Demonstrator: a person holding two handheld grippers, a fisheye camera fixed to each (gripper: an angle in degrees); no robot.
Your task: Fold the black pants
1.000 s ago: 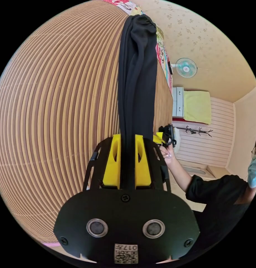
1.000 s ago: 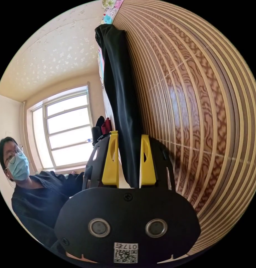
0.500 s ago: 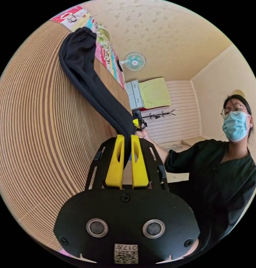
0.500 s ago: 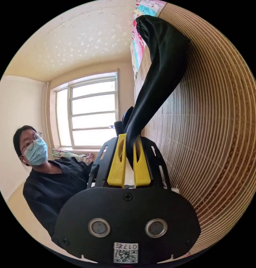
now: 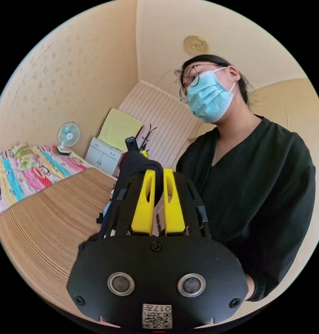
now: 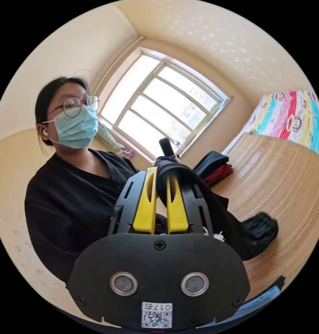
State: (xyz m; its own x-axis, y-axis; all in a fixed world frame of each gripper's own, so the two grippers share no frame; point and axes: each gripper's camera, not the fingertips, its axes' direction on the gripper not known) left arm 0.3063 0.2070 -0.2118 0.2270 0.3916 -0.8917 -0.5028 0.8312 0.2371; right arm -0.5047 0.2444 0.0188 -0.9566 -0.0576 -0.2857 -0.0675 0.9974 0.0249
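Behind you stands a wide multi-pane window [image 6: 166,104], bright with daylight. Your striped bamboo mat [image 5: 45,215] runs toward a colourful cartoon-print sheet [image 5: 24,170]. Past that sheet, a small fan [image 5: 67,135] stands against the speckled cream wall [image 5: 79,69], beside a white cabinet [image 5: 102,158] and a yellow cloth [image 5: 119,130].
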